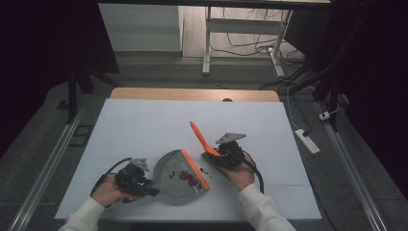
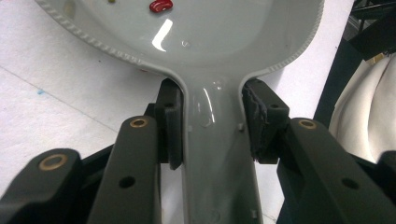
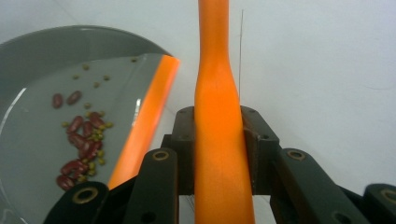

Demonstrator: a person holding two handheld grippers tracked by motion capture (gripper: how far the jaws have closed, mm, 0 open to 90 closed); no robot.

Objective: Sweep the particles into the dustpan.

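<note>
Squarely between left jaws, dustpan [image 2: 219, 42] handle, brush [image 3: 218, 121] handle between right jaws

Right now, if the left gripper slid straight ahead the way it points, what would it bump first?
The left gripper, shut on the grey dustpan's handle, points into the pan's bowl, so it would probably meet that first.

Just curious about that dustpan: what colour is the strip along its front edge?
Orange, on the grey dustpan; the strip shows best in the right gripper view.

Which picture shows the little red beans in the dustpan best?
The right gripper view: the small red beans lie close and sharp in the grey plastic dustpan. The high view shows them as a tiny red cluster; the left gripper view catches one bean.
</note>
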